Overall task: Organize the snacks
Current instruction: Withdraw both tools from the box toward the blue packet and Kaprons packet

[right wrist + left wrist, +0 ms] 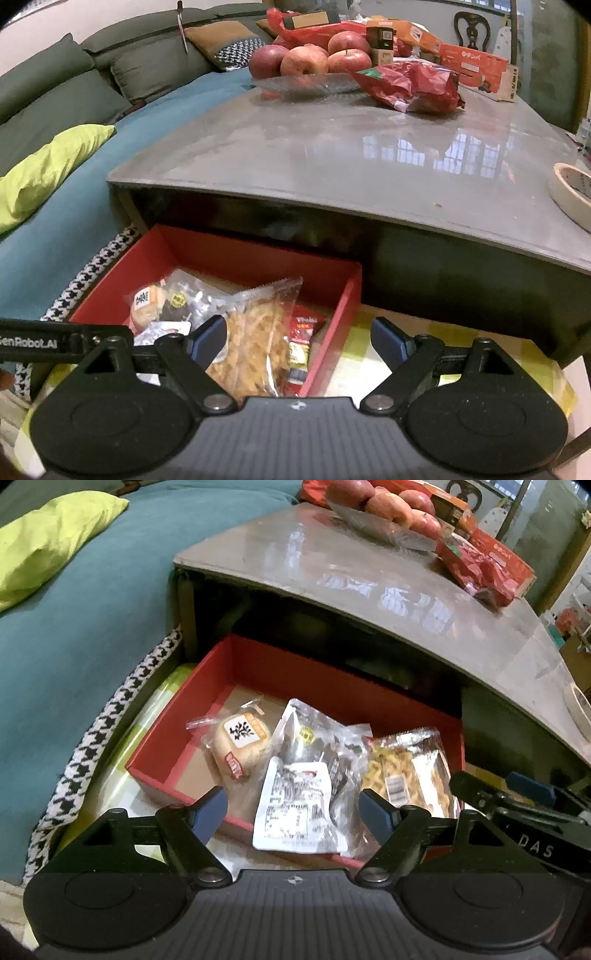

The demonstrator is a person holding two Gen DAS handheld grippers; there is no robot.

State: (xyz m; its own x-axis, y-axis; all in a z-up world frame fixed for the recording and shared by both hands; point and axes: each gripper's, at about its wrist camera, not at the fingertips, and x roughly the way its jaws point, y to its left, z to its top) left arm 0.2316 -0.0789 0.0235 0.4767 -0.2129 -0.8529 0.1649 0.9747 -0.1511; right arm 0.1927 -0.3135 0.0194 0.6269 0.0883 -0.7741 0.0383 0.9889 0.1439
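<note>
Nearest: left claw [293, 810] and right claw [299, 341] spread wide, gripping nothing. Beyond: red box [295, 672] under desk [369, 590], containing wrapped bun [240, 749], silver pouch [306, 775], noodle snack bag [406, 771]. Farthest: apples [310, 59] on desk.

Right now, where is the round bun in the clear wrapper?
The bun lies inside the red box, at its left end in both wrist views, touching the silver pouch on its right.

A home living room: sofa [66, 77] with cushions, coffee table [332, 147] (apples [306, 59] on top).
</note>
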